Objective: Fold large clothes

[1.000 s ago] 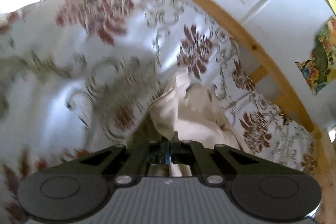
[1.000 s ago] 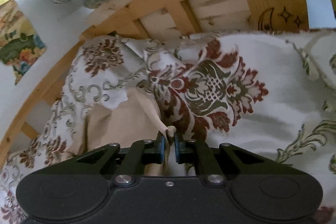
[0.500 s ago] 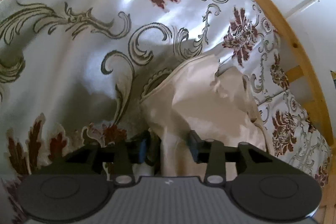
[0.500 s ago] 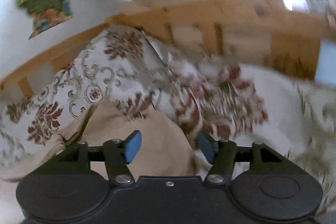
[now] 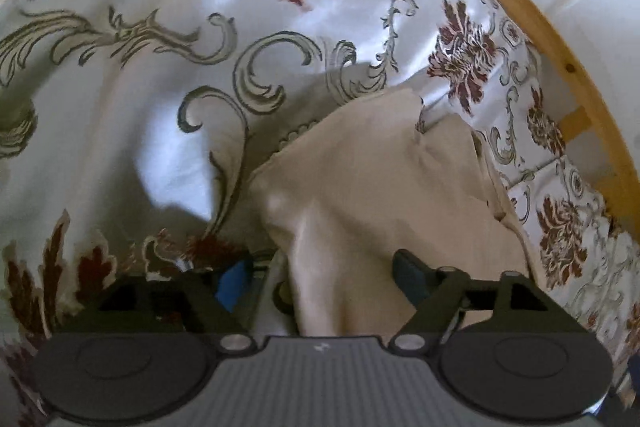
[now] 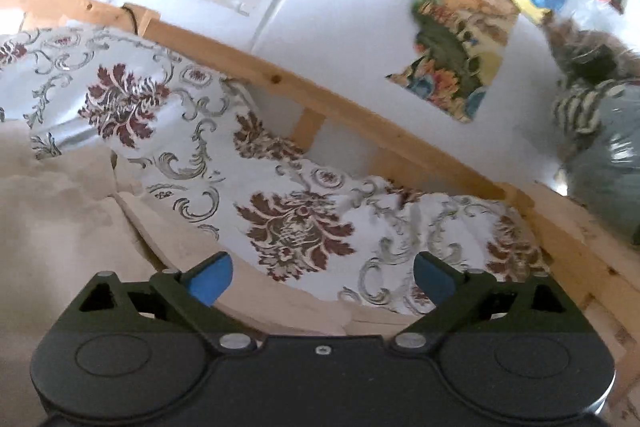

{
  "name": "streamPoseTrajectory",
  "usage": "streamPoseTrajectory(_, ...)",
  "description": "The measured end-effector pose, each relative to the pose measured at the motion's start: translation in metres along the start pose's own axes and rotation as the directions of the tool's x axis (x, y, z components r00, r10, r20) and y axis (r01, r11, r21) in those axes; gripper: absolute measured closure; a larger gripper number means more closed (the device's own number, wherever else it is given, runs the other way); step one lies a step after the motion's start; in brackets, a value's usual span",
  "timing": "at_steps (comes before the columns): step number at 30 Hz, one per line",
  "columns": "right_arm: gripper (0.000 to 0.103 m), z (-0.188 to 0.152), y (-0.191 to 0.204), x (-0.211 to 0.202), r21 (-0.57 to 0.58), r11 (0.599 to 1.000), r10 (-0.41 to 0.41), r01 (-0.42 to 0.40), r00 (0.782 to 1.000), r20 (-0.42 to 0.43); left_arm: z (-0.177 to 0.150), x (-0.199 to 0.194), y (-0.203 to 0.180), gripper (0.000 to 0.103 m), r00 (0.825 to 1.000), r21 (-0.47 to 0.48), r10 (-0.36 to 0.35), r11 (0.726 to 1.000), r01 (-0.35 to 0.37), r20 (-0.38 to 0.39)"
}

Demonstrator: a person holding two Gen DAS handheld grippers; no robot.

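A large white cloth with dark red flowers and grey-green scrolls (image 5: 168,75) lies spread over a wooden-framed bed; its plain beige underside (image 5: 372,187) is folded up into view. My left gripper (image 5: 320,275) is open, its jaws apart on either side of a beige fold that rises between them. My right gripper (image 6: 322,277) is open and empty, just above the patterned cloth (image 6: 296,227) and the beige edge (image 6: 52,227) at its left.
A wooden bed rail (image 6: 360,123) runs behind the cloth, also in the left wrist view (image 5: 560,67). Colourful pictures (image 6: 460,39) hang on the white wall. A grey-blue bundle with a furry top (image 6: 600,131) sits at the right.
Both grippers were shut on the beige cloth a second ago and have opened, letting it go. The right gripper has swung toward the wall side of the bed.
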State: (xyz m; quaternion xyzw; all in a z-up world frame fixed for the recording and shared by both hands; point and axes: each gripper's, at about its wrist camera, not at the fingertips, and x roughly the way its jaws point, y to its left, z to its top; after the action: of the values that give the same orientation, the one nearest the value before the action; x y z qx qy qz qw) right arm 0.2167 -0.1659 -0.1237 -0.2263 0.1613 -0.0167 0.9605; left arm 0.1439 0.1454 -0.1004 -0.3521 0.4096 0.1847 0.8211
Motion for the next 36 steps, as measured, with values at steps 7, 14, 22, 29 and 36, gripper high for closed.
streamPoseTrajectory(7, 0.014, -0.007, 0.01, 0.049, -0.007, 0.995, 0.094, -0.096, 0.982, -0.163, -0.003, 0.002, -0.004, 0.017, 1.0, 0.022, 0.019, 1.0, -0.02, 0.013)
streamPoseTrajectory(14, 0.021, -0.009, 0.048, 0.024, -0.192, 0.966, 0.147, -0.171, 0.98, -0.135, 0.0, 0.001, -0.001, 0.016, 1.0, -0.006, 0.019, 1.0, -0.019, 0.011)
streamPoseTrajectory(22, 0.026, -0.012, 0.064, -0.022, -0.16, 0.983, 0.07, -0.095, 0.986, -0.151, 0.001, 0.003, 0.002, 0.013, 1.0, -0.017, 0.004, 1.0, -0.004, 0.011)
streamPoseTrajectory(29, 0.025, -0.037, 0.081, -0.019, -0.149, 0.987, 0.034, -0.059, 0.986, -0.164, 0.003, 0.001, 0.009, 0.019, 1.0, -0.057, -0.012, 0.998, 0.013, 0.017)
streamPoseTrajectory(36, 0.025, -0.043, 0.083, -0.016, -0.12, 0.992, 0.021, -0.038, 0.99, -0.14, 0.005, -0.01, 0.02, 0.068, 0.995, -0.108, -0.043, 0.993, 0.052, 0.086)
